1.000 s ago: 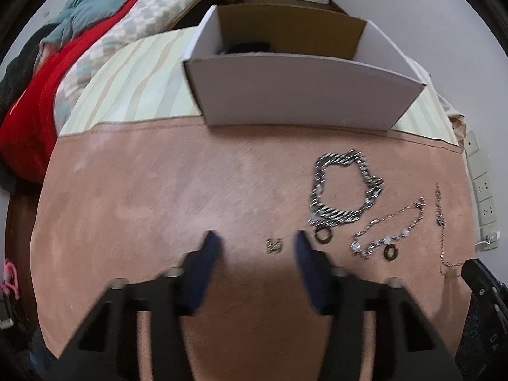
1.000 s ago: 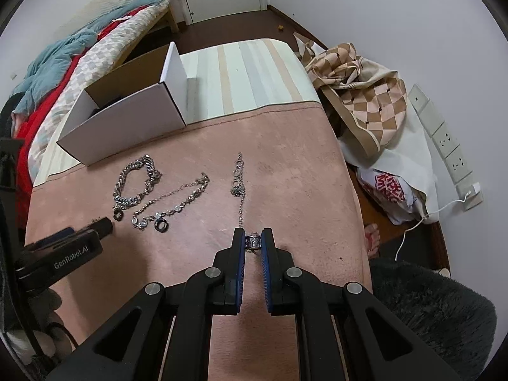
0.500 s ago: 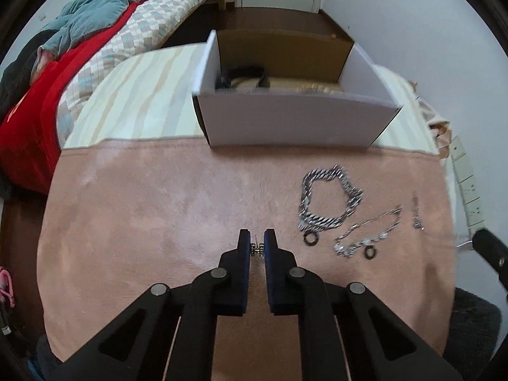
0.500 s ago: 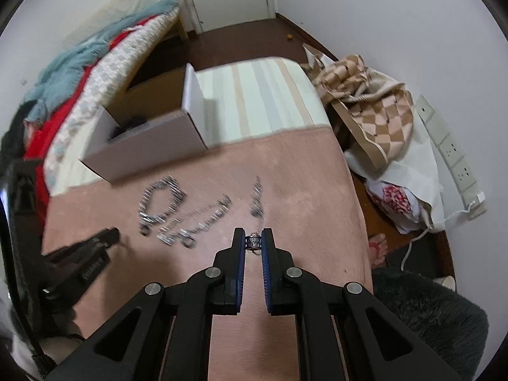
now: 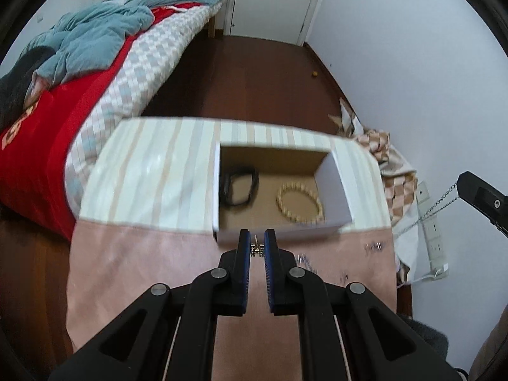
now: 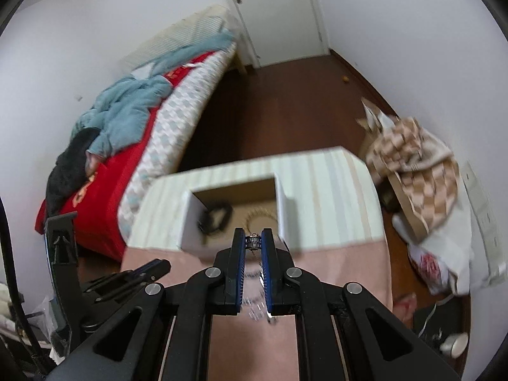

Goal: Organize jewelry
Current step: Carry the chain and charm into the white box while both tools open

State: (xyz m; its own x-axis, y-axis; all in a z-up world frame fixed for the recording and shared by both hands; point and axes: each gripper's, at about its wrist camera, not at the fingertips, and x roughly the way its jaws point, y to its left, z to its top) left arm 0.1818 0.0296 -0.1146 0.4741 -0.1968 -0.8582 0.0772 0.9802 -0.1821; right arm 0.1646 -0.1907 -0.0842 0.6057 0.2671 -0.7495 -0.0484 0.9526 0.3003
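Left hand-held gripper [image 5: 257,249] clamps a small gold earring [image 5: 256,249], right hand-held gripper [image 6: 253,242] clamps a thin silver chain necklace [image 6: 253,240], white cardboard box [image 5: 333,177] at 12 o'clock.

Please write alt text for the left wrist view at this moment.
The left gripper, jaws closed on a small gold earring, hovers just before an open white box holding a black bracelet and a beaded bracelet. At the right edge, a thin chain dangles from the right gripper.

Home bedroom: bed [image 5: 104,73] with rumpled blue blanket [image 5: 95,35], white door [image 6: 273,12], wood floor [image 5: 254,73].
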